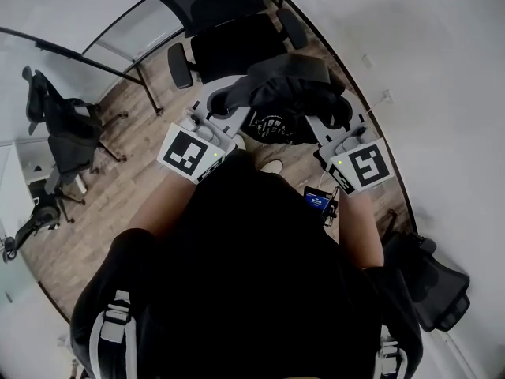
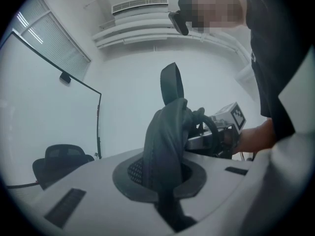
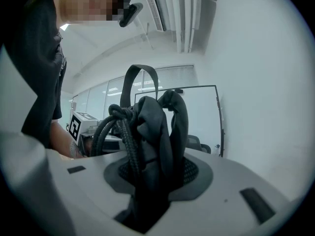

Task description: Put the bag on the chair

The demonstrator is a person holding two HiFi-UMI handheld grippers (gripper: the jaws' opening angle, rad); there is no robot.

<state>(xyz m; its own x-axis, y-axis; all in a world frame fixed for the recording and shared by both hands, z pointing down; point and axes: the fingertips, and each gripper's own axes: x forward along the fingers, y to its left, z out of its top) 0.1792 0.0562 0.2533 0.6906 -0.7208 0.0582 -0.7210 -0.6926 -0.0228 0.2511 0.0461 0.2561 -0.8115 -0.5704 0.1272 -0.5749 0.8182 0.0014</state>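
A black fabric bag (image 1: pixel 284 101) hangs between my two grippers, just in front of a black office chair (image 1: pixel 229 38) in the head view. My left gripper (image 1: pixel 225 105) is shut on a fold of the bag (image 2: pixel 165 146) at its left side. My right gripper (image 1: pixel 335 117) is shut on the bag's cloth (image 3: pixel 155 141) and a black cord (image 3: pixel 123 127) at its right side. A strap loop (image 3: pixel 140 80) stands up above the bunched cloth. The bag's printed lower part (image 1: pixel 272 126) droops between the grippers. Both grippers point about level.
The black chair's seat (image 1: pixel 233 46) and armrests (image 1: pixel 180 65) lie just beyond the bag. A second black chair (image 1: pixel 67 129) stands at the left on the wood floor (image 1: pixel 118 188). Another dark chair (image 1: pixel 434 283) sits at the lower right by the white wall (image 1: pixel 426 77). Glass partitions (image 1: pixel 130 30) close the back.
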